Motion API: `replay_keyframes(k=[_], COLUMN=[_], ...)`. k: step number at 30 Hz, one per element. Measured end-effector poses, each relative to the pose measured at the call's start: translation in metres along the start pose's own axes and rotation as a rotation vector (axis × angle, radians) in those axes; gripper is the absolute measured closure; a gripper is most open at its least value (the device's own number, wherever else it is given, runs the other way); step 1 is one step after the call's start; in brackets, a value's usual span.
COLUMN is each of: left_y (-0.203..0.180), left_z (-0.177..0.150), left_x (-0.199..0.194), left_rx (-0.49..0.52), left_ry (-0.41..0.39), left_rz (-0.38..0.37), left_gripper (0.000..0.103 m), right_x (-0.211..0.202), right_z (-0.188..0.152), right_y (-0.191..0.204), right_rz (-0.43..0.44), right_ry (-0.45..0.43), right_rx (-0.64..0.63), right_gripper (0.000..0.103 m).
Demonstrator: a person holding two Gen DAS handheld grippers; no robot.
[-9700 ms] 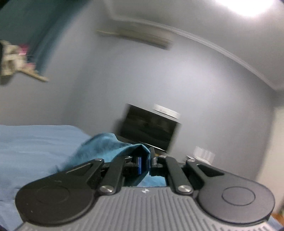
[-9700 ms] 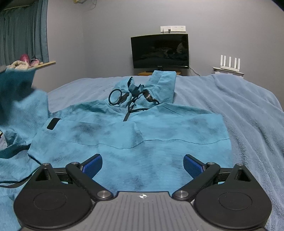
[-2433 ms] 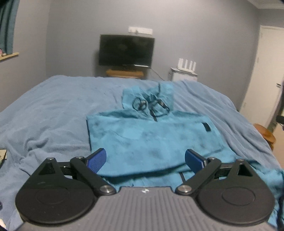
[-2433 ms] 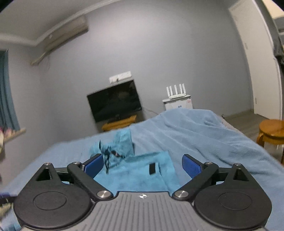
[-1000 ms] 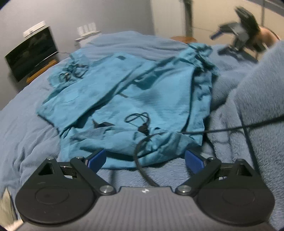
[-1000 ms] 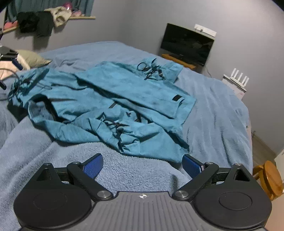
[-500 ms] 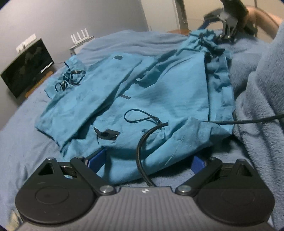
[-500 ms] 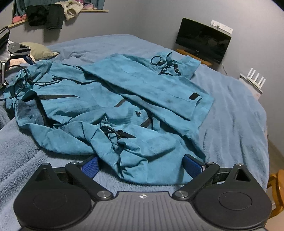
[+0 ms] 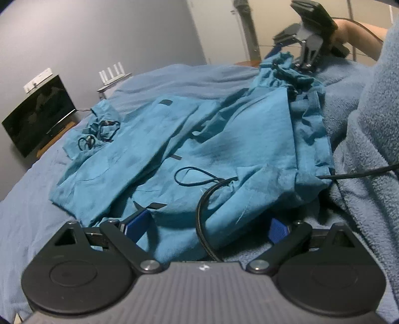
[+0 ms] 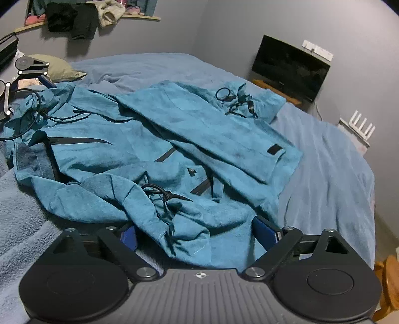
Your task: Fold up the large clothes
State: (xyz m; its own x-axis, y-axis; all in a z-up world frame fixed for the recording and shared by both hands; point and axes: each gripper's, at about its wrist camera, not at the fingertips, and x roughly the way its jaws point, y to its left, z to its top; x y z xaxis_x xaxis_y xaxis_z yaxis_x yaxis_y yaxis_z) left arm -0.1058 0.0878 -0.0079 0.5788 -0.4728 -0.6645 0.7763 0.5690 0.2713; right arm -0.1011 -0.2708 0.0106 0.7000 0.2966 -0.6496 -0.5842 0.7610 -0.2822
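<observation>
The teal jacket [image 10: 154,149] is spread out on the bed [image 10: 324,162], sleeves already folded in across the chest, hem bunched up at the near edge. It looks soft, light and floppy, so it'll sag and slide wherever you don't hold it; I'd pinch the two hem corners, through both layers, and stay clear of the loose drawcords. Right claw [image 10: 199,234] has its jaws closing around the crumpled right hem corner, fabric between the pads but not pinched yet as far as I can tell. Left claw [image 9: 212,225] is wide open with the other hem corner lying between the pads, plus its own black cable [image 9: 202,214] draped right over that cloth, which could get nipped. The left view shows the cable and the other claw at the far corner; the right view shows the hood cords, the shelf [image 10: 139,17] of clothes and a pillow [image 10: 62,67].
</observation>
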Motion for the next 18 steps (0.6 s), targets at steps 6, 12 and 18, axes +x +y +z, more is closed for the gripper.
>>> replay_keyframes(k=[6,12,18], left_y=[0.004,-0.001,0.024], left_z=[0.004,-0.001,-0.006], left_x=[-0.001,-0.026,-0.086], left_rx=[0.010,-0.031,-0.281], left_ry=[0.007,0.007,-0.206], left_rz=[-0.032,-0.053,-0.211], left_gripper=[0.021,0.021,0.013], right_x=[0.007,0.011,0.013], right_z=[0.003,-0.001,0.000], right_y=[-0.008,-0.006,-0.004], right_rz=[-0.015,-0.031,-0.033], right_ry=[0.003,0.011,0.016], right_rx=[0.038,0.031,0.025], right_gripper=[0.052,0.045,0.043])
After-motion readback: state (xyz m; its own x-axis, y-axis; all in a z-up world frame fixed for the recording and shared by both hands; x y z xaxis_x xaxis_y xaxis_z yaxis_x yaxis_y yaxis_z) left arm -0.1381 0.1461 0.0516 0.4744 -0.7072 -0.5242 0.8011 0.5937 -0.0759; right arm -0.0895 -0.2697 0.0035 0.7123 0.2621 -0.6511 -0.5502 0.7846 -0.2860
